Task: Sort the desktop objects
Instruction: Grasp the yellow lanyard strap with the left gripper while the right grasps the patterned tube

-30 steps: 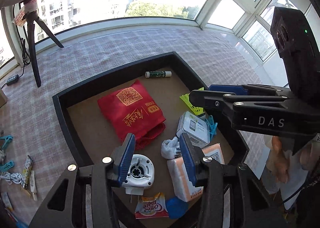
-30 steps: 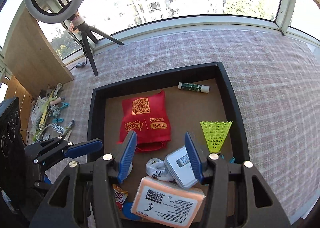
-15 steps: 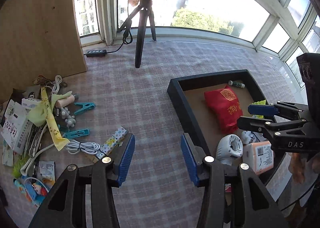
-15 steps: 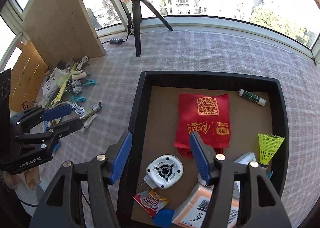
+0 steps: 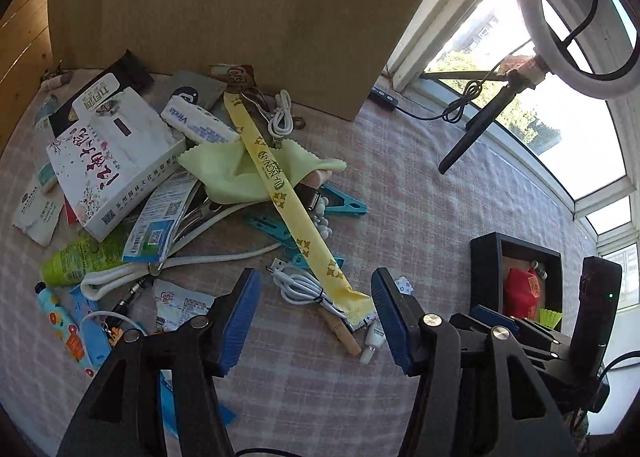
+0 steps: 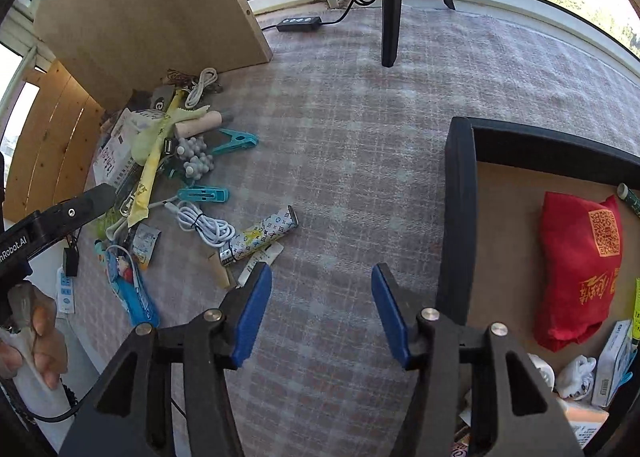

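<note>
On the checked cloth, the black tray [image 6: 460, 217] lies at three o'clock in the right wrist view, already holding a red bag [image 6: 576, 269]; the unsorted pile [image 5: 160, 185] sprawls at ten o'clock before the left gripper [image 5: 314, 317]. That gripper's jaws are opening over a coiled white cable [image 5: 304, 289] and a long yellow sleeve [image 5: 280, 185], gripping nothing. The right gripper [image 6: 322, 311] is closing on bare cloth, empty. Likely risk: overlapping items may snag and come up together.

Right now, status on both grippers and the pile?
Left gripper opening, empty, over white cable. Right gripper closing, empty, above bare cloth. Pile unsorted; tray clear of both.
</note>
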A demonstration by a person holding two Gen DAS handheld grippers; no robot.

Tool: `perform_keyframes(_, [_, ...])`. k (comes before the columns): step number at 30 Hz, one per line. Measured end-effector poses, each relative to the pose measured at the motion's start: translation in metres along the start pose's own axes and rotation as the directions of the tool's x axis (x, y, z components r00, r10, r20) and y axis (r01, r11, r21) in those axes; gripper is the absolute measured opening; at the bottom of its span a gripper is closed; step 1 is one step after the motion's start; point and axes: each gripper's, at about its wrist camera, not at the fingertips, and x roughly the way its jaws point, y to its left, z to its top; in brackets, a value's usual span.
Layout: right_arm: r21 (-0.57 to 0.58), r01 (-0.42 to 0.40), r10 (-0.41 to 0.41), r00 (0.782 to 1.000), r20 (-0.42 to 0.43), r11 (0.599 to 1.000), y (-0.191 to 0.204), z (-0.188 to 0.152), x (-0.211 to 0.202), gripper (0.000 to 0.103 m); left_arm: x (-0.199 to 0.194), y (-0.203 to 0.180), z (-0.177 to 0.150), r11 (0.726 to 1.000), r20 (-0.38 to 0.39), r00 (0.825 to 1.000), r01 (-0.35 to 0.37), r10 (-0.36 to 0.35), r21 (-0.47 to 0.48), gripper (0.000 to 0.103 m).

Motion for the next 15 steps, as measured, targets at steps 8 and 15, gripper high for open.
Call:
perform_keyframes(8, [0.137, -0.05, 0.066, 0.992, -0.111, 0.989, 0.012, 0.008, 0.055, 0.039, 0.027, -0.013, 0.007, 1.0, -0.056, 0.998, 0.014, -0.013, 0.019, 0.056])
perform_keyframes(15, [0.158, -0.047, 0.063, 0.993, -0.1, 0.986, 0.026, 0.023, 0.065, 0.039, 0.042, -0.009, 0.018, 1.0, -0.087, 0.996, 0.015, -0.016, -0.011, 0.061])
